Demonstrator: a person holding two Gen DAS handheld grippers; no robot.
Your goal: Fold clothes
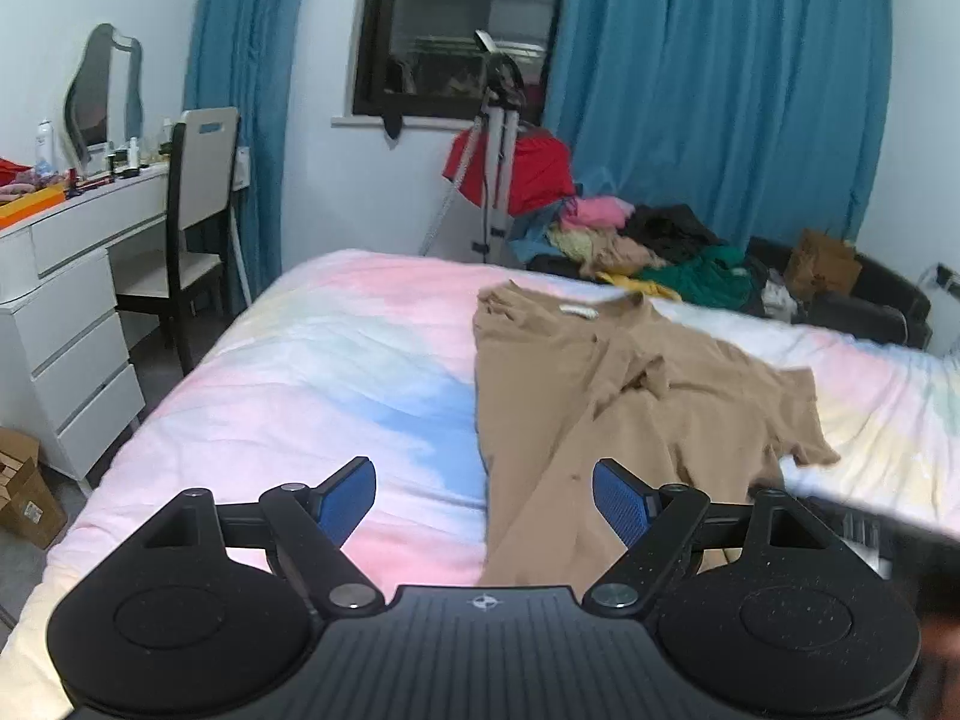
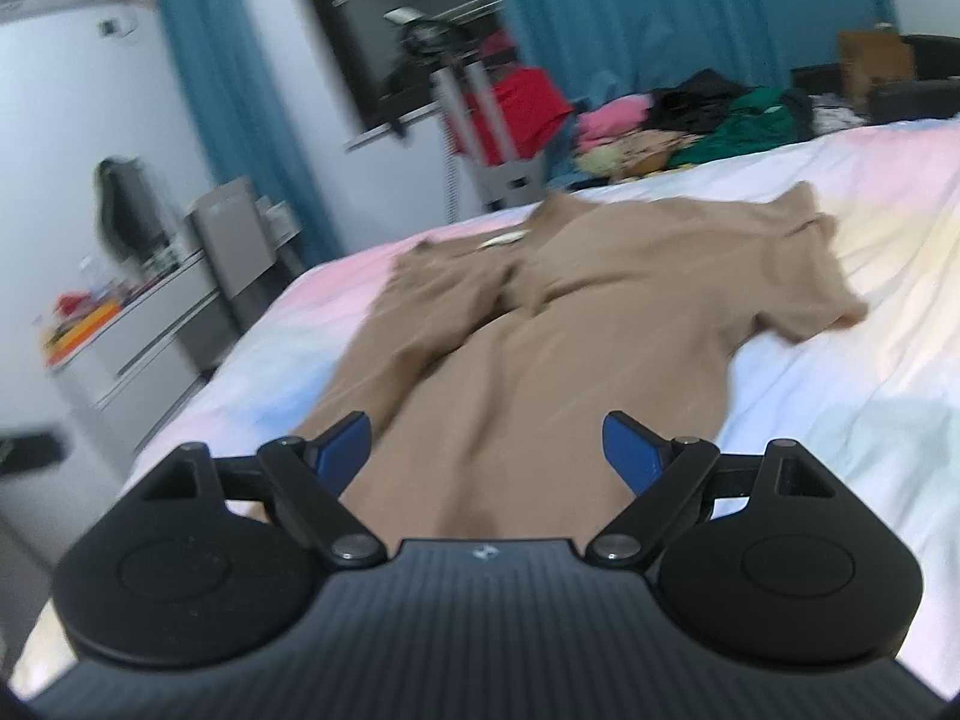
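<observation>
A tan short-sleeved shirt lies spread on the pastel bedspread, collar at the far end, its left side folded inward and one sleeve out to the right. My left gripper is open and empty above the shirt's near left edge. In the right wrist view the shirt stretches away from me on the bedspread. My right gripper is open and empty, its fingers straddling the shirt's lower part. The right wrist view is blurred.
A pile of mixed clothes lies at the bed's far edge by a black sofa. A tripod with red cloth stands behind the bed. A white dresser and chair stand left. Cardboard boxes sit on the floor.
</observation>
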